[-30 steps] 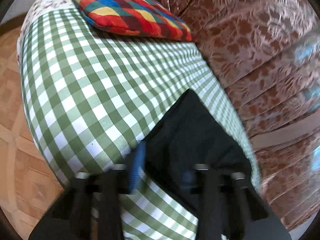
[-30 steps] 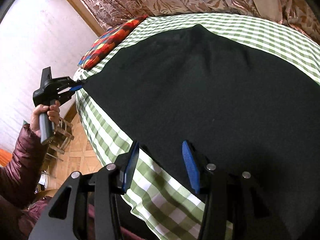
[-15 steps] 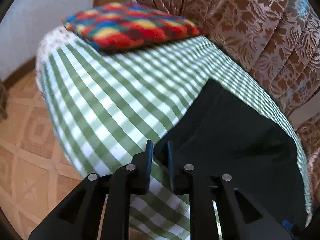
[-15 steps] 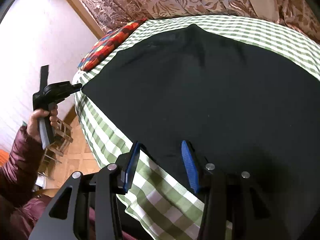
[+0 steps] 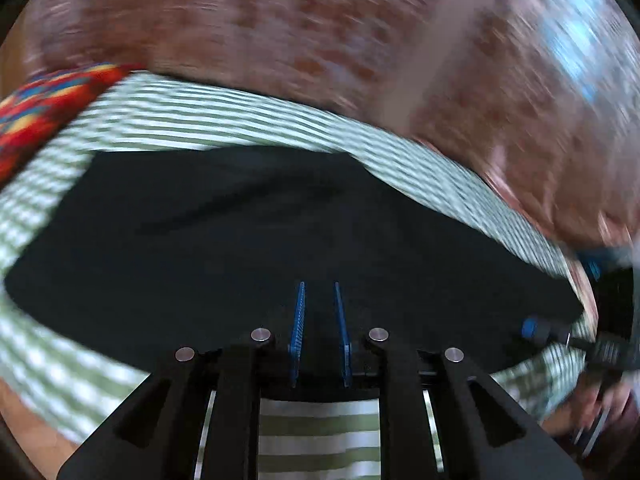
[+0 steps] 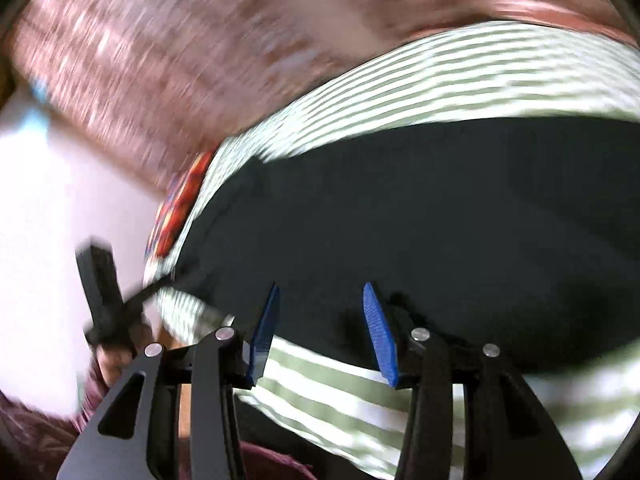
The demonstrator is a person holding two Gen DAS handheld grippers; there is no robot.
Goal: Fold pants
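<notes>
Green-and-white checked bed cover (image 5: 168, 120): spread under everything, blurred in both views. Patterned brown curtain (image 5: 280, 28) behind it. Black pants (image 5: 248, 240) lie flat across the cover, near edge at both grippers. Multicoloured cushion (image 5: 36, 108) sits at the cover's far left end. Right gripper (image 6: 320, 320): blue pads spread wide, straddling the pants' edge. Left gripper (image 5: 319, 320): pads narrowly parted over the edge; cannot tell whether cloth is pinched.
</notes>
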